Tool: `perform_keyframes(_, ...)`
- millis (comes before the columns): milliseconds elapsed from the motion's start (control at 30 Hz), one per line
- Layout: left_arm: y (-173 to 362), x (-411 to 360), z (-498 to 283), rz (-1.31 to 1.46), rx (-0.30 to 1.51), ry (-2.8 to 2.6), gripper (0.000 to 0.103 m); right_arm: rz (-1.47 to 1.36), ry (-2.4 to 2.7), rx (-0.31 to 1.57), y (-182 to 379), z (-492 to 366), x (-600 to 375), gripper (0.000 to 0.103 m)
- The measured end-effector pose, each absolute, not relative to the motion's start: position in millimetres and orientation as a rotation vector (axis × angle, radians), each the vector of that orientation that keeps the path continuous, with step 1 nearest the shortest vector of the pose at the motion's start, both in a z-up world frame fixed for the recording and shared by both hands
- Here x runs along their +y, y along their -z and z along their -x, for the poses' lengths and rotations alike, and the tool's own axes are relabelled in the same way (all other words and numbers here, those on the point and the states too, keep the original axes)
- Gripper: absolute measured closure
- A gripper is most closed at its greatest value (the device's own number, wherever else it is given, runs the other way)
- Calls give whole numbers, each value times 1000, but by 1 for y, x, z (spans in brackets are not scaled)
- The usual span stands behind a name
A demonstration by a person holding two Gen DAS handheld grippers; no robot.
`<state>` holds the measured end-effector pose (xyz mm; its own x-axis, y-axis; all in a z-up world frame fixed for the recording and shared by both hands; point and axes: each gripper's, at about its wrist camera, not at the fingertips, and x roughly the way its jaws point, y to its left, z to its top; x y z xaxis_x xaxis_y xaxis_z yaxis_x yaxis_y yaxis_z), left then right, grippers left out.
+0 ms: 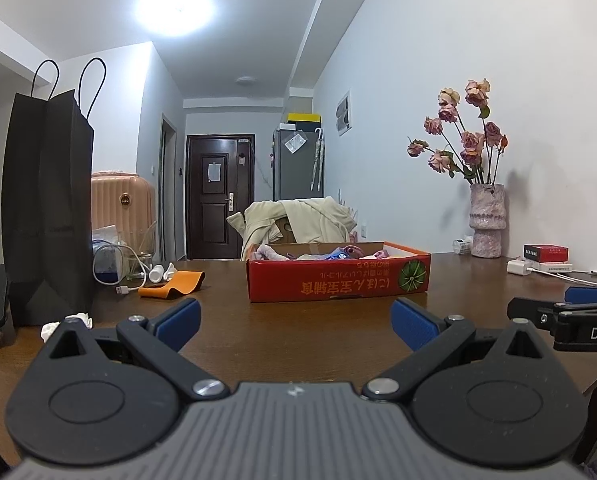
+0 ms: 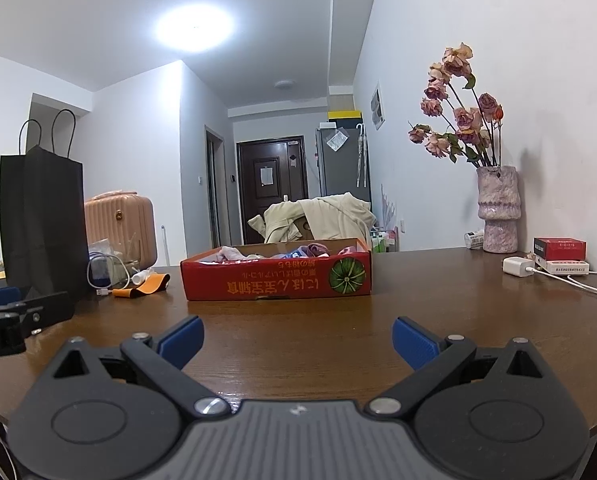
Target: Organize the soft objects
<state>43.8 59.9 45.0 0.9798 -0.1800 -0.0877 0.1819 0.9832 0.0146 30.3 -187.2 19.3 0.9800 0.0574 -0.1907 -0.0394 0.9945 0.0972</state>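
A shallow red cardboard box (image 1: 338,280) (image 2: 276,280) sits in the middle of the brown table (image 1: 298,332) (image 2: 298,340). Several soft pink, purple and blue cloth items (image 1: 318,254) (image 2: 282,251) lie inside it. My left gripper (image 1: 296,322) hovers low over the table in front of the box, open and empty. My right gripper (image 2: 298,340) is likewise open with nothing between its blue pads, short of the box. Each gripper shows at the edge of the other's view: the right gripper (image 1: 570,312), the left gripper (image 2: 14,312).
A tall black paper bag (image 1: 46,208) (image 2: 42,216) stands at the left with an orange band (image 1: 174,284) (image 2: 146,286), a white cable and a glass beside it. A vase of dried roses (image 1: 486,220) (image 2: 498,212), small boxes and a charger sit at the right.
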Motion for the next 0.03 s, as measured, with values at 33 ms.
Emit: perform_keyframes(33,-44,59,-43,-25,85,179,0,-94,-51,198,-19,-31,-187,2)
